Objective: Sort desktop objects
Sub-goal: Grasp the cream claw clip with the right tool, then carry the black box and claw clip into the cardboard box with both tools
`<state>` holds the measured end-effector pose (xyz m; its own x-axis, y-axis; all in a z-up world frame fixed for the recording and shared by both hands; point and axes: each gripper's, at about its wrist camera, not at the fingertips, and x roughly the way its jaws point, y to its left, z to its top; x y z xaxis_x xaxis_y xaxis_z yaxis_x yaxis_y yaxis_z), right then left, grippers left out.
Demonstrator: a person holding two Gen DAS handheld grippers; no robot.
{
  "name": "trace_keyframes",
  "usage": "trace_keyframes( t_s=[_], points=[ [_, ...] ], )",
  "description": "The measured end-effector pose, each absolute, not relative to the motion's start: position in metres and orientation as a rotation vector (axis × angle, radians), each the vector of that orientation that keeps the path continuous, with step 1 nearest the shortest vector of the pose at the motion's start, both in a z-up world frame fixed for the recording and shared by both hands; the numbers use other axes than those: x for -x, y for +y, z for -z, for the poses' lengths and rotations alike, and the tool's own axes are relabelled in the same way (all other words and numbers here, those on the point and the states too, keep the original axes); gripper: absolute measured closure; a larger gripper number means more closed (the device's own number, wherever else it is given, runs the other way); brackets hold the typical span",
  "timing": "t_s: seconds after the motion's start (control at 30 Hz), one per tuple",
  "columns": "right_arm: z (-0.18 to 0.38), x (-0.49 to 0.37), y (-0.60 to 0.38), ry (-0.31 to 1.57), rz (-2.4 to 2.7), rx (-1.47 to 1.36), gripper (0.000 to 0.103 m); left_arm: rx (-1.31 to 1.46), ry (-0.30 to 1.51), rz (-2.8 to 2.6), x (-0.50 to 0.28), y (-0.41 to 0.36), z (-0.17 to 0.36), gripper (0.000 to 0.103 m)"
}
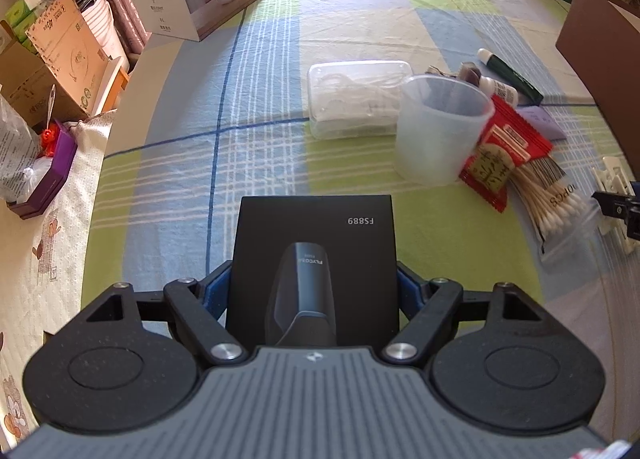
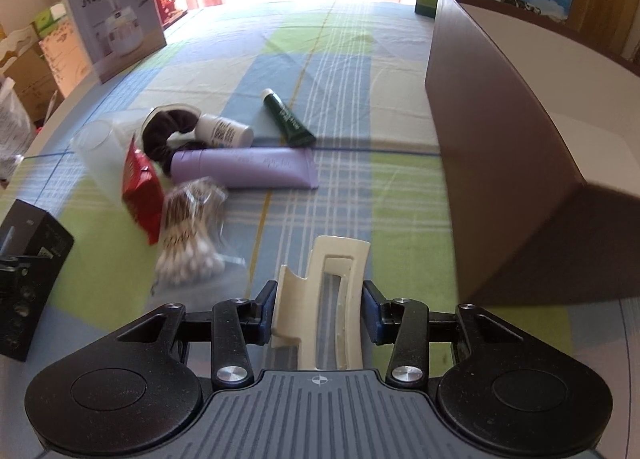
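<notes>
Held, left: my left gripper point(image 1: 314, 291) has its fingers clamped on a black shaver box point(image 1: 316, 243), low over the bench point(image 1: 192, 163).

Held, right: my right gripper point(image 2: 320, 313) has its fingers clenched around a cream hair clip point(image 2: 326, 299), just in front of the brown box point(image 2: 500, 163).

Unsorted, heaped mid-bench:
- clear cup point(image 1: 440, 131)
- red packet point(image 1: 504, 147)
- cotton swabs point(image 2: 188, 243)
- purple tube point(image 2: 248, 168)
- green tube point(image 2: 288, 119)
- white bottle point(image 2: 226, 131)
- dark scrunchie point(image 2: 168, 131)
- clear tray point(image 1: 356, 99)

Progress: early, by my reckoning; two items in hand, neither placed, the heap untouched. I cannot see inside the brown box.
</notes>
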<state>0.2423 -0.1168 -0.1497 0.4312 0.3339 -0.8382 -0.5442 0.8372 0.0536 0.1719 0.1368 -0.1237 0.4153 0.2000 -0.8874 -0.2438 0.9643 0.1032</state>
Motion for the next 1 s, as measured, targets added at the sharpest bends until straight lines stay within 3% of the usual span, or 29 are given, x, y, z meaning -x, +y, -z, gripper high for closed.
trace_keyframes(
  t_s=[0.5, 1.0],
  points=[
    [0.094, -0.216, -0.188, 0.938, -0.768, 0.106, 0.063, 0.081, 1.067, -0.186, -0.126, 0.073, 0.081, 0.028],
    [0.004, -0.274, -0.292, 0.7, -0.711, 0.006, 0.063, 0.067, 0.843, 0.068, -0.201, -0.051, -0.017, 0.028]
  ],
)
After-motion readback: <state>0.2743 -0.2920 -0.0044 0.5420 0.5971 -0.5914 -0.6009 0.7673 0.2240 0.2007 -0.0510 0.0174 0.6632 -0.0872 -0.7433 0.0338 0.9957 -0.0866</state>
